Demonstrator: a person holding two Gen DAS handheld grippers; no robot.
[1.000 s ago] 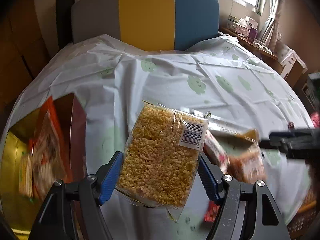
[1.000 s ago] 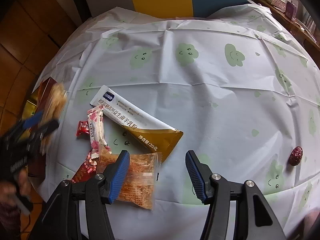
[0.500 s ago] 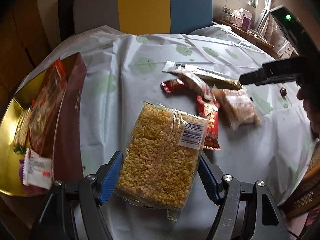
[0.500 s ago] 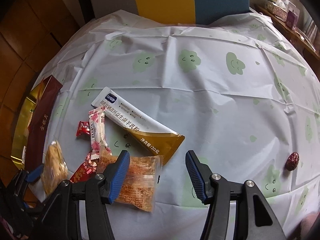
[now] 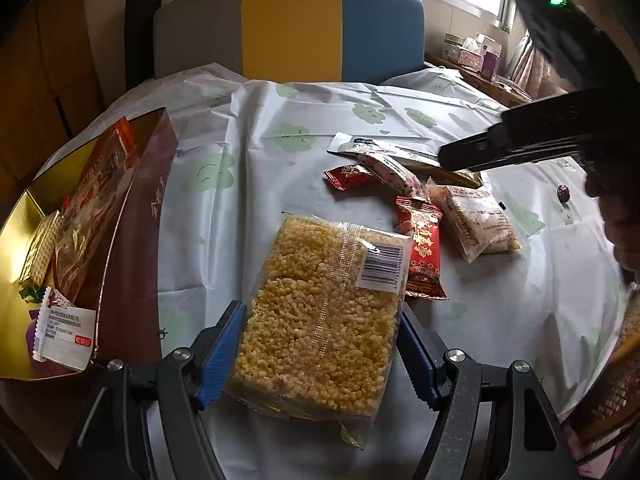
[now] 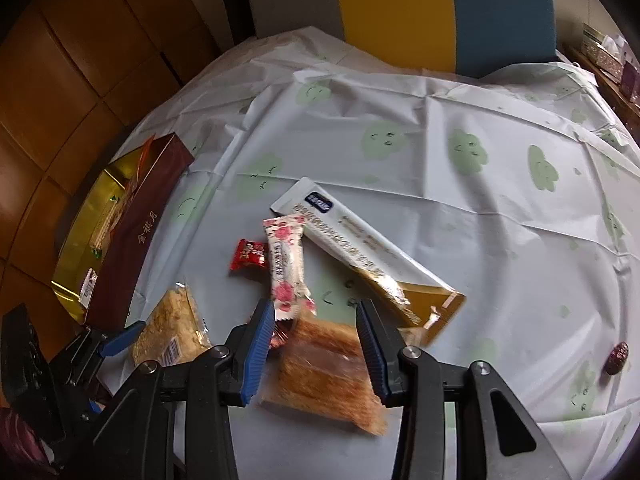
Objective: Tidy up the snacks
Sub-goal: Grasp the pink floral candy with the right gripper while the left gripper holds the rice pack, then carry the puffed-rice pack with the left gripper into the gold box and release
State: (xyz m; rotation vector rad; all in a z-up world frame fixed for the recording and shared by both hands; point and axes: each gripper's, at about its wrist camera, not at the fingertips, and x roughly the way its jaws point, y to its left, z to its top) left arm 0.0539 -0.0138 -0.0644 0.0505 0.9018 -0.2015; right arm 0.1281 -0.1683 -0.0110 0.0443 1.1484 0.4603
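My left gripper [image 5: 320,344] is shut on a clear pack of yellow puffed-rice cake [image 5: 324,312], held just above the table beside the gold-lined brown snack box [image 5: 132,240]; it also shows in the right wrist view [image 6: 172,336]. My right gripper [image 6: 316,332] is open, its jaws standing either side of an orange crispy snack pack [image 6: 324,368] on the cloth. A pink floral bar [image 6: 286,268], a small red candy [image 6: 250,256], a long white-and-gold sachet [image 6: 368,256] and a red wrapper [image 5: 422,260] lie nearby.
The box holds several snacks [image 5: 64,240]. A white cloth with green clouds [image 6: 480,160] covers the round table. A red date [image 6: 618,358] lies at the right. A grey, yellow and blue chair [image 5: 288,28] stands behind.
My left gripper has carried the rice cake left and back toward the box. My right gripper has moved forward and down so its jaws now straddle the orange pack.
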